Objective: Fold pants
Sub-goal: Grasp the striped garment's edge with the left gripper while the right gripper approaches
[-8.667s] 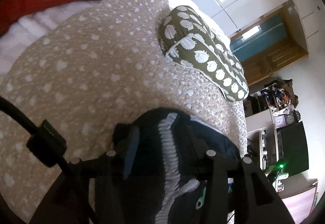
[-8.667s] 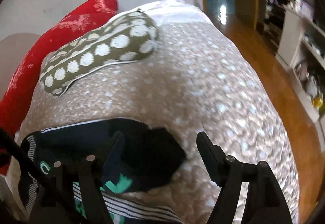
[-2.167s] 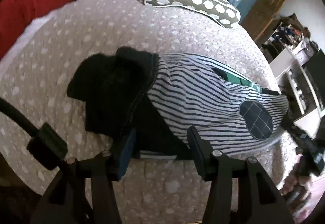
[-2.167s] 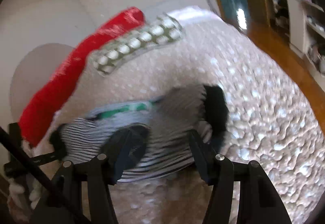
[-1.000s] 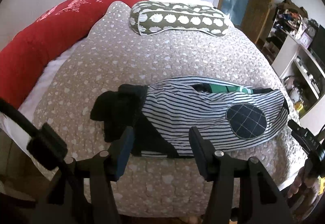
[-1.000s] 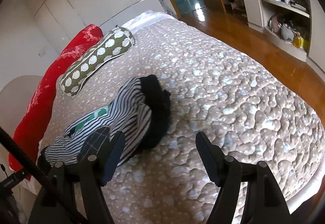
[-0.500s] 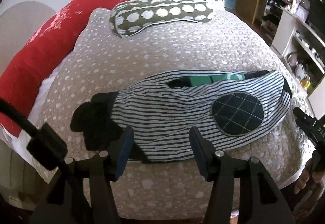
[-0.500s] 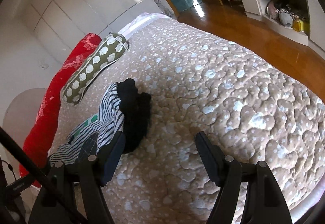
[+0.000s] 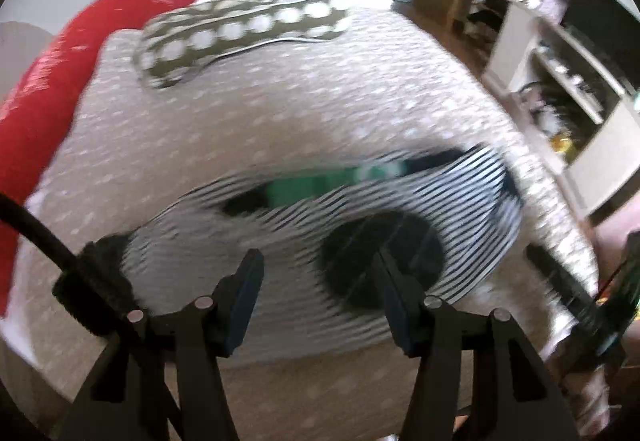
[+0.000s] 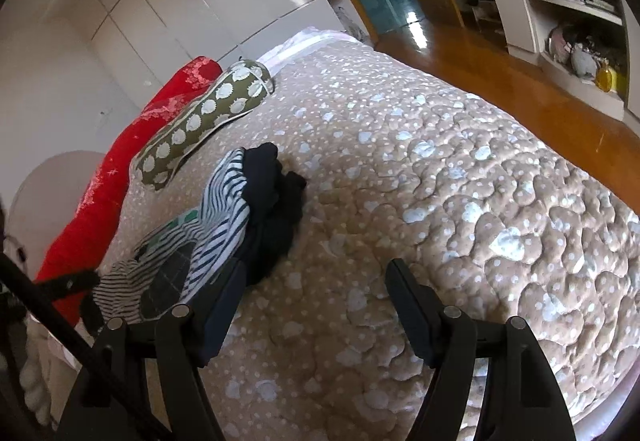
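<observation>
Striped pants (image 9: 360,217) laid lengthwise along the near edge of the bed (image 10: 460,169), apparently spread flat for folding, with left gripper (image 9: 316,297) and right gripper (image 10: 312,305) both wide apart, empty, hovering clear of the cloth.

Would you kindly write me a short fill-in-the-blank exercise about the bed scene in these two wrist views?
1. The striped pants lie on the quilted ____.
2. The fingers of the left gripper are ____, with nothing between them.
3. The long pillow at the far side of the bed is ____ in colour.
4. The olive cushion is patterned with white ____.

Missing words: bedspread; open; red; dots
</observation>
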Tool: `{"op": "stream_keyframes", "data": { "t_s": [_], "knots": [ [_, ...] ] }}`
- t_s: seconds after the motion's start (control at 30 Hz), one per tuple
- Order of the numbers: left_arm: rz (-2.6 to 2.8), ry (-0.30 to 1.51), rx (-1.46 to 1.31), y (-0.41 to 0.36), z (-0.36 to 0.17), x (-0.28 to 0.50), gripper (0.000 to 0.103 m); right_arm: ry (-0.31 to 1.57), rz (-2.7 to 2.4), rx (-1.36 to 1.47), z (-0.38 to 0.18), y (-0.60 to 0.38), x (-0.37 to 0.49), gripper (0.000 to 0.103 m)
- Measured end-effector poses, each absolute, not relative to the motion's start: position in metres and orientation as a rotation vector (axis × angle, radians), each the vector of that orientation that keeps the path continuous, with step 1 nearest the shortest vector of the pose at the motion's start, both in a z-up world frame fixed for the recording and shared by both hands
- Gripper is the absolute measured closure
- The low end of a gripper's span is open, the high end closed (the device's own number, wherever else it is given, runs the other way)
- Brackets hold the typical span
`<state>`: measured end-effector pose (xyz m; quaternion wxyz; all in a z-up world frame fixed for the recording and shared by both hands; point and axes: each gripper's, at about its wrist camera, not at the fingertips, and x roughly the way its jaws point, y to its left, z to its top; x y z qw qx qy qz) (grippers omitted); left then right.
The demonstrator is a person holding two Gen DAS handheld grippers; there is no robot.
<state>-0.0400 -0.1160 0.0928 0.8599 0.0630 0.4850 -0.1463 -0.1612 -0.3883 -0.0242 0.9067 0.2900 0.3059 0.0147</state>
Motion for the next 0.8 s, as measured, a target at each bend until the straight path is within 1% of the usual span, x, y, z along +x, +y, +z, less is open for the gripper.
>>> {"op": "stream_keyframes", "data": {
  "t_s": [0.17, 0.4, 0.57, 0.67, 0.73, 0.77, 0.8],
  "knots": [
    [-0.475, 1.079, 0.095, -0.167, 0.093, 0.007, 0.045, 0.621, 0.075, 0.661, -0.020, -0.397, -0.156, 0.025],
    [-0.653, 1.175, 0.115, -0.243, 0.070, 0.054, 0.045, 0.656, 0.138, 0.635, -0.021, -0.380, -0.125, 0.023],
    [-0.732, 1.280, 0.127, -0.271, 0.040, 0.074, 0.044, 0.656, 0.146, 0.583, -0.020, -0.360, -0.105, 0.023],
    [-0.762, 1.338, 0.101, -0.276, 0.026, 0.080, 0.041, 0.651, 0.152, 0.572, -0.021, -0.354, -0.098, 0.023],
    [-0.788, 1.360, 0.073, -0.277, 0.023, 0.082, 0.041, 0.640, 0.158, 0.567, -0.021, -0.352, -0.094, 0.032],
    [-0.798, 1.364, 0.069, -0.278, 0.023, 0.080, 0.045, 0.643, 0.169, 0.571, -0.021, -0.352, -0.091, 0.050],
    [-0.810, 1.364, 0.069, -0.278, 0.024, 0.078, 0.061, 0.651, 0.182, 0.583, -0.021, -0.352, -0.087, 0.068]
  ]
}}
